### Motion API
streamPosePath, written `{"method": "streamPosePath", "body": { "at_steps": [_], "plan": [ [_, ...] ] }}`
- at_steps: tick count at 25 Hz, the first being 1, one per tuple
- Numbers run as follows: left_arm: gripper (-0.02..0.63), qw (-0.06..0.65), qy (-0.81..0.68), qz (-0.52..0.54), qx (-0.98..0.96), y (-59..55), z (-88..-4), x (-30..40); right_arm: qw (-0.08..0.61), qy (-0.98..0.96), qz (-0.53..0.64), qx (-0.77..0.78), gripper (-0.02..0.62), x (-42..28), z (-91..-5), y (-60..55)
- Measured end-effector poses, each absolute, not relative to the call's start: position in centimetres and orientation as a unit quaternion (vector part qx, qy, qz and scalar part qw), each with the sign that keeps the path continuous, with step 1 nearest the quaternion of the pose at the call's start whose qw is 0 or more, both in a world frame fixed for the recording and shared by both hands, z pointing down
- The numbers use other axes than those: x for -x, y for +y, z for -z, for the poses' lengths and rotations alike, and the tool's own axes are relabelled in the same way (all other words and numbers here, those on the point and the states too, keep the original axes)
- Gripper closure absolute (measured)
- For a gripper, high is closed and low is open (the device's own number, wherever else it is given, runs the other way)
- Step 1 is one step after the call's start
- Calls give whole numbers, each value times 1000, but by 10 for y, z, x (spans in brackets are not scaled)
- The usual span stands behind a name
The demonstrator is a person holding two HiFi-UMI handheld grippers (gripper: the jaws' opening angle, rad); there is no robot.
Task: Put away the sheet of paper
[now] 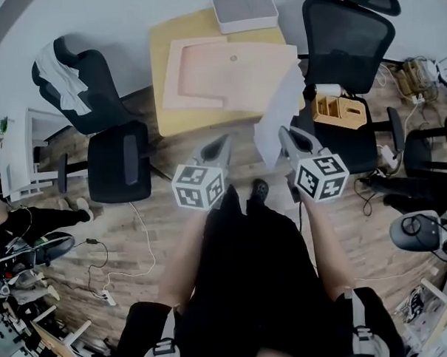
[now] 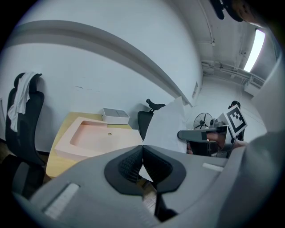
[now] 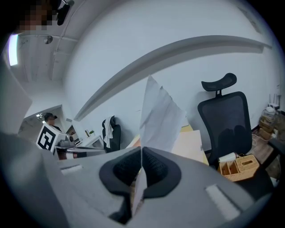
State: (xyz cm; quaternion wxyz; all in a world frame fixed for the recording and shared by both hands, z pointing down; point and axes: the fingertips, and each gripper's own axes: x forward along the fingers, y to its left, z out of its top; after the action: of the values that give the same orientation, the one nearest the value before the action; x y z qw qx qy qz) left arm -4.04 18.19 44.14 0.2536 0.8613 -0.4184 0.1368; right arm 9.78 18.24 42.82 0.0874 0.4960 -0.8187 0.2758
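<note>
The white sheet of paper (image 1: 280, 109) hangs in the air over the front edge of the yellow table (image 1: 160, 81), and my right gripper (image 1: 285, 133) is shut on its lower edge. In the right gripper view the sheet (image 3: 160, 113) rises bent and upright from between the shut jaws (image 3: 141, 153). My left gripper (image 1: 224, 141) is level with it to the left, apart from the paper, shut and empty. The left gripper view has its jaws (image 2: 142, 147) closed tip to tip, with the sheet (image 2: 167, 127) and the right gripper (image 2: 202, 134) beyond them.
A pink moulded tray (image 1: 230, 70) and a white box (image 1: 245, 10) lie on the table. Black office chairs stand left (image 1: 118, 167) and right (image 1: 347, 39); a wooden organiser (image 1: 339, 110) sits on the right one. Cables (image 1: 141, 244) trail over the wood floor.
</note>
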Motion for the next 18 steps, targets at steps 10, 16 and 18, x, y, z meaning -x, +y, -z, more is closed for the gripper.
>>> {"method": "streamPosePath", "body": {
  "at_steps": [10, 16, 18],
  "plan": [
    [597, 256, -397, -125, -872, 96, -435, 90, 99, -800, -278, -523, 594, -62, -422, 112],
    [597, 262, -382, -119, -878, 52, -438, 122, 109, -793, -276, -533, 594, -28, -420, 74],
    [597, 264, -377, -116, -880, 42, -441, 130, 114, -790, -274, -536, 594, -19, -420, 65]
  ]
}}
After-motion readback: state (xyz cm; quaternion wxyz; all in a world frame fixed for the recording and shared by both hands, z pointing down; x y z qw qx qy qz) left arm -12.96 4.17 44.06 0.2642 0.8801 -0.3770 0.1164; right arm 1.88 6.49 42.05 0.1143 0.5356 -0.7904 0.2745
